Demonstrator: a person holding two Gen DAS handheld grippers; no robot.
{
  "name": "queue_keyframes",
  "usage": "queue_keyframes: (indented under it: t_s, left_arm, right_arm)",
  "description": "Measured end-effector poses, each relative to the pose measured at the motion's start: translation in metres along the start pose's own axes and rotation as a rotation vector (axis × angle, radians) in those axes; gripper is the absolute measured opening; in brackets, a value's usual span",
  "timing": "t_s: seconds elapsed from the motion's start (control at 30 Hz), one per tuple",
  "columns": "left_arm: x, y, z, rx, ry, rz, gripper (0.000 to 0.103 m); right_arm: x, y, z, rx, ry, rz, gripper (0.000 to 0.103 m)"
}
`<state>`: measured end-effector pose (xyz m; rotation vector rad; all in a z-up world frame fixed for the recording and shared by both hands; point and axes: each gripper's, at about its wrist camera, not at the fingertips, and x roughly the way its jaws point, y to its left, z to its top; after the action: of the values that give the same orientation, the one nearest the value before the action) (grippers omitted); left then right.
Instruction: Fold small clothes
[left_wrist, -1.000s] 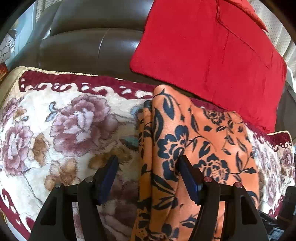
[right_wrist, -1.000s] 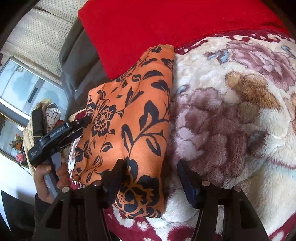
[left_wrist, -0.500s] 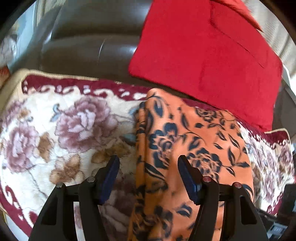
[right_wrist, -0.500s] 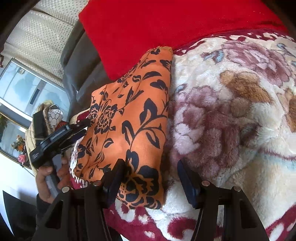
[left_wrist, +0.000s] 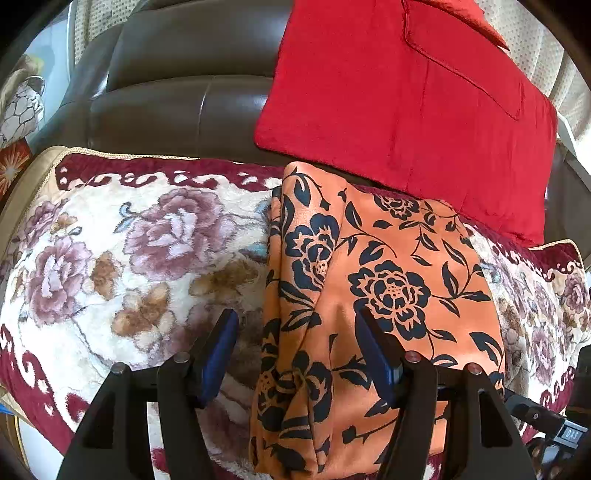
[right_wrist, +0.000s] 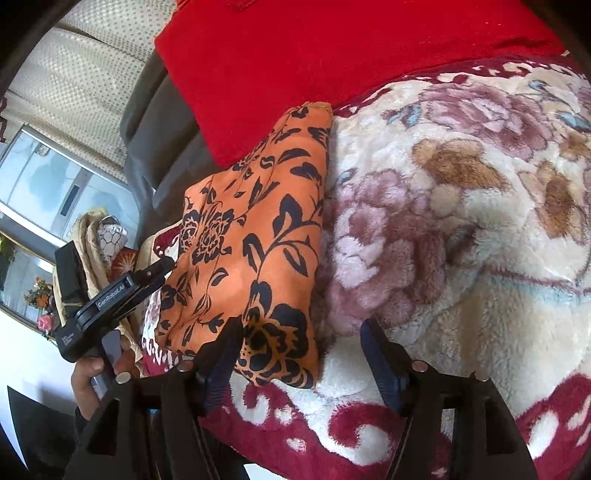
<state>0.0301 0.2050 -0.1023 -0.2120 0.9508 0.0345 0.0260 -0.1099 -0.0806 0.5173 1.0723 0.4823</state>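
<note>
Left gripper (left_wrist: 295, 343): jaws spread, blue pads clear of everything, hovering above the near left edge of the folded garment, one pad over the blanket and the other over the cloth; nothing pinched. Judged a stand-off posture, since the cloth lies flat with no corner lifted. Right gripper (right_wrist: 301, 349): jaws opening, its left pad over the near corner of the garment and its right pad over bare blanket; the corner lies between the jaws but neither pad presses on it, so nothing is held. Item in hand, orange floral garment (left_wrist: 384, 295): folded into a narrow, layered rectangle, lying lengthwise on the blanket with its far end touching the lower edge of the red cushion; the doubled left edge and squared corners suggest the fold is largely complete, and both grippers standing off it fits a release. Support, floral plush blanket (left_wrist: 147, 258): cream with purple roses and a maroon border, spread over the seat; its deep pile likely keeps the slippery cloth from sliding. Red cushion (left_wrist: 406, 92): leaning on the dark leather sofa back (left_wrist: 177, 96), well placed as a backstop. In the right wrist view the person's hand (right_wrist: 96, 373) grips the other tool's handle at the left margin.
</note>
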Motion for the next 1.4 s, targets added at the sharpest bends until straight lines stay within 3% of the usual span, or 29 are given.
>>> queue_keyframes:
  t_s: [0.27,0.43,0.6,0.63,0.7,0.73,0.77,0.8,0.93,1.0,1.17,1.3,1.33,1.4]
  left_arm:
    - [0.006,0.01,0.003,-0.037,0.022,-0.069,0.067]
    - [0.017,0.025,0.006,-0.089,0.058,-0.262,0.067]
    - [0.056,0.031,-0.004,-0.09,0.145,-0.264,0.069]
    - [0.058,0.033,-0.006,-0.096,0.122,-0.279,0.069]
    - [0.056,0.031,-0.007,-0.08,0.103,-0.281,0.059]
    - [0.054,0.029,-0.007,-0.071,0.101,-0.281,0.041]
    - [0.051,0.026,-0.006,-0.067,0.097,-0.287,0.03]
    - [0.046,0.023,-0.004,-0.067,0.092,-0.279,0.027]
    - [0.019,-0.012,0.009,-0.033,0.037,-0.316,0.026]
    - [0.004,-0.043,0.018,0.002,-0.004,-0.349,0.026]
    - [0.003,-0.119,0.027,0.074,-0.017,-0.371,0.027]
    - [0.034,-0.165,0.013,0.104,0.049,-0.332,0.029]
    - [0.045,-0.172,0.01,0.11,0.075,-0.317,0.033]
    - [0.072,-0.184,-0.005,0.141,0.155,-0.243,0.038]
  right_arm:
    - [0.011,0.004,0.026,-0.002,-0.004,0.016,0.073]
    - [0.036,-0.009,0.053,0.053,0.026,0.038,0.073]
    - [0.069,-0.007,0.075,0.047,0.053,0.061,0.073]
    - [0.077,-0.001,0.077,0.022,0.072,0.063,0.073]
    - [0.091,0.011,0.079,-0.015,0.137,0.045,0.039]
    - [0.09,0.016,0.08,-0.037,0.132,0.03,0.037]
    - [0.086,0.025,0.08,-0.083,0.125,0.014,0.033]
    - [0.078,0.032,0.081,-0.11,0.113,0.012,0.031]
    - [0.026,0.044,0.083,-0.178,0.031,0.001,0.031]
    - [-0.005,0.035,0.088,-0.186,-0.007,-0.007,0.031]
    - [-0.065,-0.012,0.108,-0.151,-0.072,-0.024,0.031]
    - [-0.067,-0.066,0.121,-0.077,-0.06,-0.036,0.033]
    - [-0.06,-0.083,0.122,-0.041,-0.04,-0.049,0.034]
    - [-0.046,-0.114,0.119,0.031,-0.014,-0.075,0.046]
